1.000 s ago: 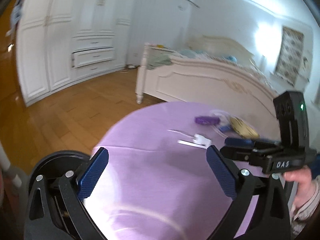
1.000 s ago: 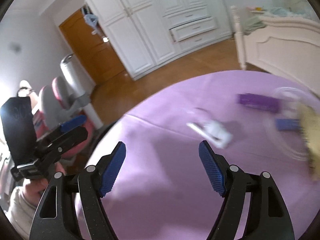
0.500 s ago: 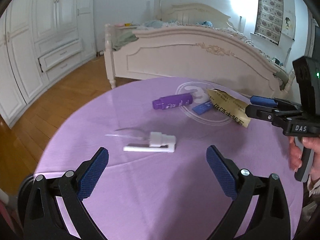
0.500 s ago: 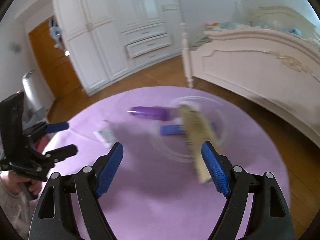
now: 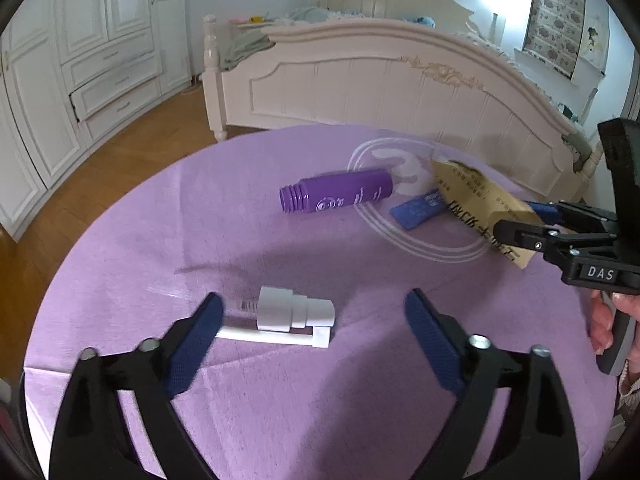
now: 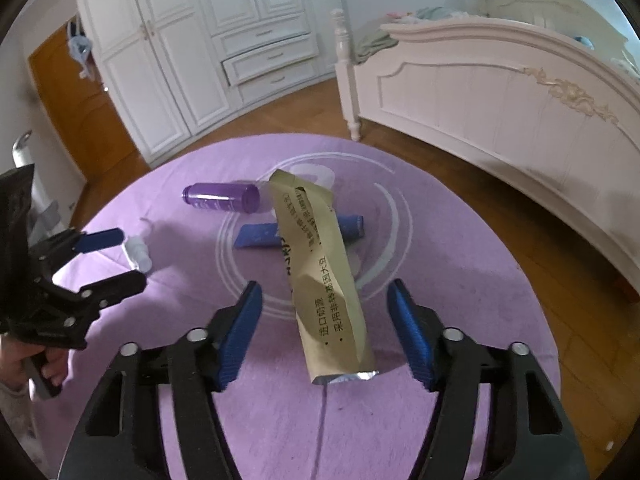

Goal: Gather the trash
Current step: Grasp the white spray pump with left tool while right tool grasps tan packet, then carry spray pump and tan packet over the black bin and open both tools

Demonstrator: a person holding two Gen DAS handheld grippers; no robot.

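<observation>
Trash lies on a round purple table (image 5: pixel 248 408). A white pump spray head (image 5: pixel 294 314) lies between the fingers of my open left gripper (image 5: pixel 312 334). A capless purple bottle (image 5: pixel 340 196) lies on its side further back, beside a blue wrapper (image 5: pixel 418 210). A long tan packet (image 6: pixel 320 272) lies across the blue wrapper (image 6: pixel 256 237); its near end sits between the fingers of my open right gripper (image 6: pixel 324 318). The purple bottle (image 6: pixel 220 198) and the spray head (image 6: pixel 138 256) also show in the right wrist view, left of the packet.
A cream bed with a carved footboard (image 5: pixel 400 84) stands just behind the table. White wardrobes with drawers (image 6: pixel 208 40) line the far wall over a wooden floor (image 6: pixel 540 224). An orange door (image 6: pixel 72 92) is at the left.
Both grippers have swung over the table and moved in. The left now straddles the spray head and the right straddles the tan packet's near end. Both stay open.
</observation>
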